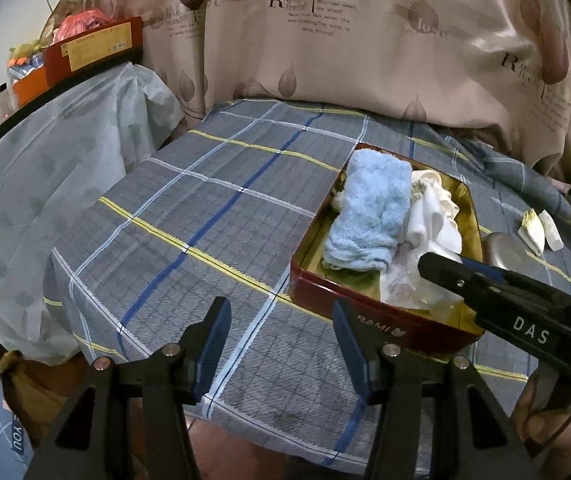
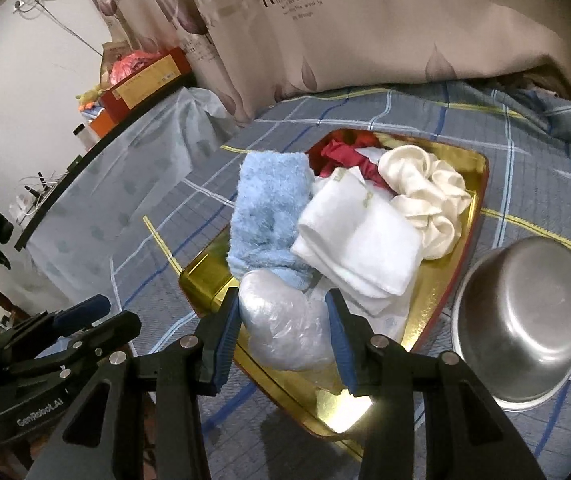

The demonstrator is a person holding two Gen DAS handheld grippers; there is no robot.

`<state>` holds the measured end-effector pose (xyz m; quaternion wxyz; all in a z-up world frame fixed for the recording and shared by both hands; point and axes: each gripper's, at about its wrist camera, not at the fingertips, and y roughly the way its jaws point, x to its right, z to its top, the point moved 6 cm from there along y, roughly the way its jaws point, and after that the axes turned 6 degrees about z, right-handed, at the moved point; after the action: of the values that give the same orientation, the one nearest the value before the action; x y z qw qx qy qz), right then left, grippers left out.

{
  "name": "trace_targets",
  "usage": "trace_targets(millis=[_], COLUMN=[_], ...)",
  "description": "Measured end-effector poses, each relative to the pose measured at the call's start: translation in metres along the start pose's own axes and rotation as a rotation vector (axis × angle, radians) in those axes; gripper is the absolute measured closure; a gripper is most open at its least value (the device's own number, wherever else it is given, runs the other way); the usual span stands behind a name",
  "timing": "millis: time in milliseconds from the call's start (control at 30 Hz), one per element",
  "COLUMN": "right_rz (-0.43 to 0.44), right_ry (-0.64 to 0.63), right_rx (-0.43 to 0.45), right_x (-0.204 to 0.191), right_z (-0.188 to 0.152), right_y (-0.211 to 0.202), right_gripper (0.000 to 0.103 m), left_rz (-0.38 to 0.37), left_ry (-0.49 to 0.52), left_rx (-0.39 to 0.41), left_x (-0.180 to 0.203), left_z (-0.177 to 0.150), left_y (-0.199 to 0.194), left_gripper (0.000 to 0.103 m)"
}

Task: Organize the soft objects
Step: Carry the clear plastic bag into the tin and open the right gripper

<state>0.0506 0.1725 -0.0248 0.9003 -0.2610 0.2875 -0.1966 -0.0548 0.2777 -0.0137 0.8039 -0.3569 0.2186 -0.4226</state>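
Hanging across the whole back of the scene is a beige curtain (image 1: 365, 40) printed with leaf shapes and short lines of text; a pale wall (image 2: 25, 100) shows at far left. Below it lies the work surface, a bed spread with a grey plaid sheet (image 1: 205, 208) crossed by blue, white and yellow lines, wrinkled toward the right rear. A pale translucent cover (image 1: 45, 168) drapes a raised ledge to the left, on which a red-and-yellow box (image 1: 93, 46) and mixed clutter stand.

On the sheet sits a red tin with a gold interior (image 2: 205, 280). Packed inside: a folded light blue towel (image 2: 269, 208) along its left side, a folded white cloth (image 2: 361, 240) just beside it, a cream scrunchie (image 2: 425, 196) to the right, and a crumpled red fabric (image 2: 341, 156) at the far end. A steel bowl (image 2: 521, 320) rests on the sheet just right of the tin. Two small pale items (image 1: 541, 228) lie farther right; what they are I cannot tell.

Right gripper (image 2: 285, 332): jaws clenched on a soft bundle in clear plastic (image 2: 285, 320), held over the tin's near end, touching the towel's edge. Left gripper (image 1: 281, 344): jaws released, nothing between them, over bare sheet at the tin's near-left corner.
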Motion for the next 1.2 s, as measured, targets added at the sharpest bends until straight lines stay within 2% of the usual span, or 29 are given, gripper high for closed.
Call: trace_targets(millis=[400, 833, 1067, 1200], right_rz=[-0.017, 0.005, -0.001, 0.005], right_ry=[-0.011, -0.014, -0.024, -0.02], right_rx=[0.0, 0.02, 0.038, 0.059], right_x=[-0.001, -0.006, -0.007, -0.008], right_z=[0.001, 0.003, 0.006, 0.008], right_y=[0.007, 0.007, 0.002, -0.002], right_gripper=[0.062, 0.058, 0.052, 0.037], left_rz=[-0.004, -0.007, -0.008, -0.011], left_ry=[0.009, 0.007, 0.008, 0.006], left_rx=[-0.018, -0.034, -0.035, -0.037], left_x=[0.002, 0.002, 0.003, 0.003], left_z=[-0.003, -0.006, -0.006, -0.006], left_y=[0.004, 0.008, 0.008, 0.008], left_gripper=[0.049, 0.049, 0.049, 0.049])
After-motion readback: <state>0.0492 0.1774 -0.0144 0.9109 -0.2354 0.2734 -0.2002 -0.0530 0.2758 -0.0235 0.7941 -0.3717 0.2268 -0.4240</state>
